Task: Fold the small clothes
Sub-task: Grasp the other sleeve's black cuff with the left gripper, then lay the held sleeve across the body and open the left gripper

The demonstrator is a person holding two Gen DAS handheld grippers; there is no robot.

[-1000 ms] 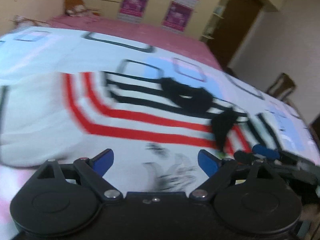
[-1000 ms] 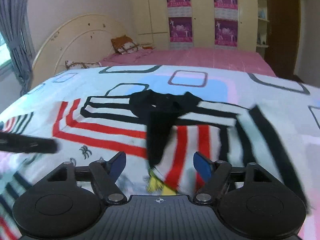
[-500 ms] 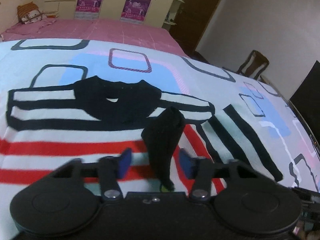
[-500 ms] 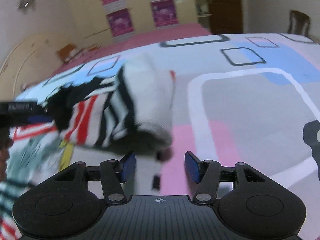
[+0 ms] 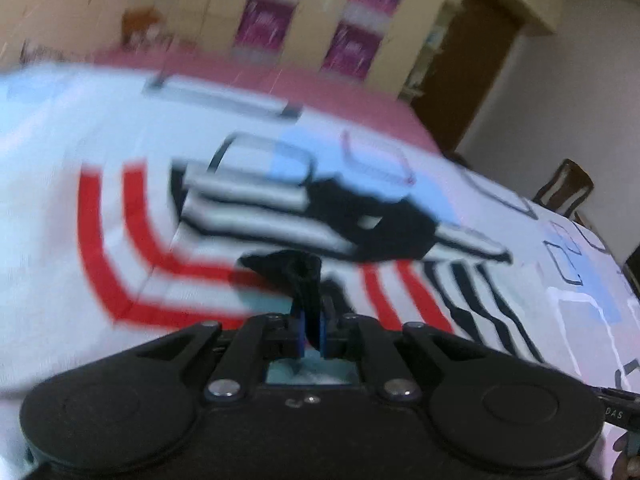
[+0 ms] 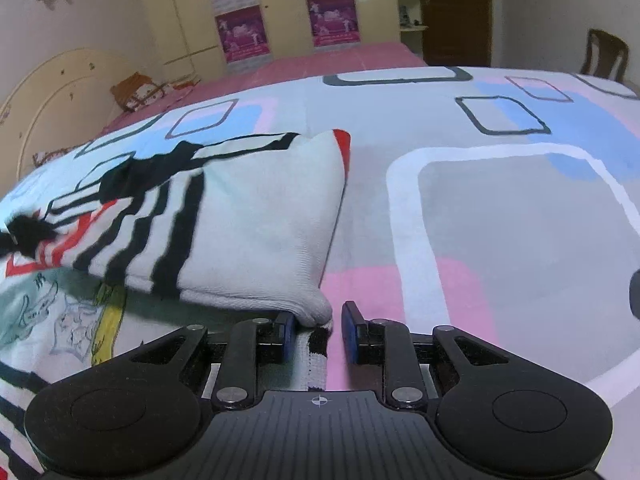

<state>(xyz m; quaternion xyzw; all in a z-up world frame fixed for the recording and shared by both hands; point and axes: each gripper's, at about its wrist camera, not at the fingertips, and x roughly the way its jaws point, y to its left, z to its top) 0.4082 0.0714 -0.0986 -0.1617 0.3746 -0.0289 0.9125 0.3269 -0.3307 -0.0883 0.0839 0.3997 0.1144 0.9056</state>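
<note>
Lying on the patterned bedspread (image 6: 500,208), the striped shirt (image 6: 248,216) is partly folded. The left gripper (image 5: 311,334) is clenched on its black cuff (image 5: 296,272), blurred. The right gripper (image 6: 318,330) is closing around a hem fold, not yet pressing.

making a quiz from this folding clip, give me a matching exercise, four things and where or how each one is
Things:
1 left gripper
2 right gripper
3 chair
4 purple posters

States or places:
A on the wardrobe doors
B shut on a black cloth piece
C beside the dark door, far right
D closing, white sleeve end between its jaws

Pairs: 1-B, 2-D, 3-C, 4-A
</note>
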